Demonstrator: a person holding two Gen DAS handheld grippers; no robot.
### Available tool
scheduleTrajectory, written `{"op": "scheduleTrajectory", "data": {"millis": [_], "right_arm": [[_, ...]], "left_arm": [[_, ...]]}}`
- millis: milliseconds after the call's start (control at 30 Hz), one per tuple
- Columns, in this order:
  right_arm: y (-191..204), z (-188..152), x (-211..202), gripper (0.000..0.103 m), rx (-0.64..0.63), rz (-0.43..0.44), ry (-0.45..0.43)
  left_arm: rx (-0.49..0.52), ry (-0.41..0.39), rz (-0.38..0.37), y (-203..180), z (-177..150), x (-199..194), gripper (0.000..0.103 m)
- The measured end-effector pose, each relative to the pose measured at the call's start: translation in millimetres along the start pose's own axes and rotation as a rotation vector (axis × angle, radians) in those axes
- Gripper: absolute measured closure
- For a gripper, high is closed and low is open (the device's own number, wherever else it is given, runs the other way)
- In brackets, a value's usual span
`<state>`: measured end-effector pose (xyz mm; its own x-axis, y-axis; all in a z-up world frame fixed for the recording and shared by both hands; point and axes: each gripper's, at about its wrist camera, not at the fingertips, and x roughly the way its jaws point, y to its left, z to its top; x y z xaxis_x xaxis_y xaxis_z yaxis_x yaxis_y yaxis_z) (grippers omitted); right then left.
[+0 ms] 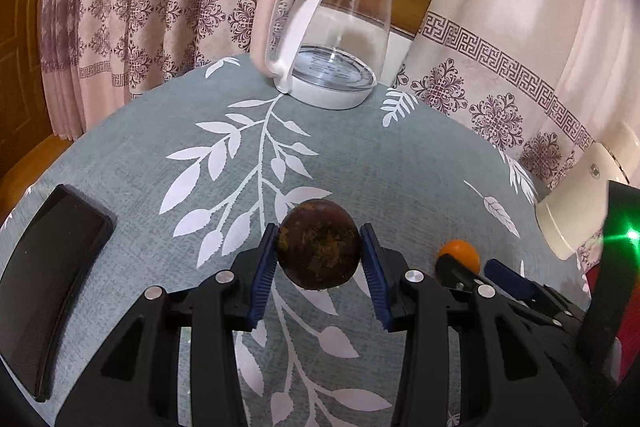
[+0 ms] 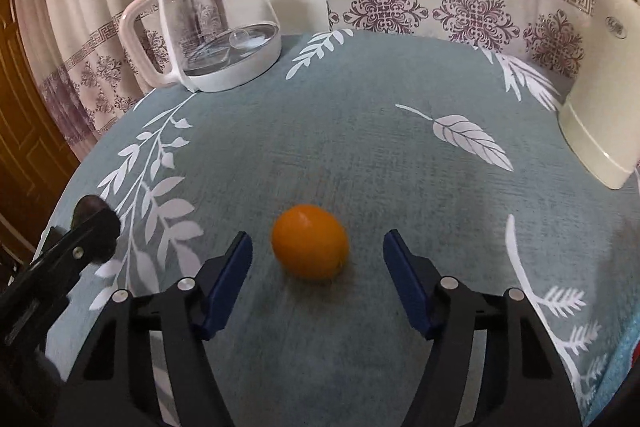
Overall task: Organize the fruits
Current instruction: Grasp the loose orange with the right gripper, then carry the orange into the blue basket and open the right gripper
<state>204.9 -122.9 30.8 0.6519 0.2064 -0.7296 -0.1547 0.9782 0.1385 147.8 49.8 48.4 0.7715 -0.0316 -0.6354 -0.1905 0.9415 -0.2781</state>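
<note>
Dark brown round fruit point(image 1: 318, 245) gripped in left claw point(image 1: 319, 259); right claw point(image 2: 318, 279) gapes around untouched orange fruit point(image 2: 310, 241), twelve o'clock. No destination visible.

Rough brown fruit point(image 1: 318, 247); smooth orange point(image 2: 310, 247); woven tablecloth point(image 2: 360, 131).

Kettle point(image 2: 212, 27) far left on table point(image 2: 360, 115); second appliance point(image 2: 604, 107) right edge; orange point(image 2: 310, 247) near centre; dark fruit point(image 1: 319, 245) left of orange.
</note>
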Motion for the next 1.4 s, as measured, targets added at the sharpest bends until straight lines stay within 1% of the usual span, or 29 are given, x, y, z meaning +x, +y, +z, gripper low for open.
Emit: {"op": "scheduleTrajectory", "data": {"millis": [33, 100, 133, 233, 300, 367, 500, 867, 1033, 1167, 1400], "right_arm": [[-0.4, 0.0, 2.2, 0.037, 0.002, 0.0, 0.004], [0.9, 1.3, 10.1, 0.042, 0.002, -0.012, 0.019], [0.8, 1.3, 12.0, 0.043, 0.001, -0.02, 0.022], [2.4, 2.0, 13.9, 0.047, -0.006, -0.038, 0.016], [3.2, 2.8, 14.1, 0.055, -0.007, -0.041, 0.016], [4.6, 2.1, 12.8, 0.062, -0.011, -0.016, 0.017], [8.2, -3.0, 8.7, 0.062, -0.026, -0.029, 0.013], [2.8, -18.7, -16.6, 0.062, 0.017, -0.022, -0.003], [-0.3, -24.3, -38.4, 0.062, 0.029, -0.027, -0.031], [-4.8, -29.6, -56.9, 0.062, 0.044, -0.033, -0.056], [-17.6, -40.1, -85.9, 0.062, 0.087, -0.053, -0.09]], "left_arm": [[-0.002, -0.001, -0.001, 0.5, 0.2, -0.6, 0.061], [-0.002, -0.005, -0.001, 1.0, 0.9, -1.3, 0.061], [-0.003, -0.004, -0.001, 0.9, 1.1, -1.2, 0.061], [-0.004, 0.0, -0.004, 0.6, 1.1, -1.4, 0.061], [-0.001, 0.002, -0.005, -0.2, 1.1, -1.2, 0.061], [-0.001, 0.003, -0.007, -0.3, 0.9, -1.0, 0.061], [-0.001, 0.004, -0.01, 0.0, 0.6, -1.4, 0.061], [-0.007, -0.005, -0.021, 0.1, 1.0, -5.0, 0.061], [0.014, -0.016, -0.033, -6.5, -1.4, -8.8, 0.061], [0.046, -0.04, -0.033, -14.1, -3.5, -14.5, 0.061], [0.065, -0.059, -0.045, -19.2, -4.5, -20.8, 0.061]]}}
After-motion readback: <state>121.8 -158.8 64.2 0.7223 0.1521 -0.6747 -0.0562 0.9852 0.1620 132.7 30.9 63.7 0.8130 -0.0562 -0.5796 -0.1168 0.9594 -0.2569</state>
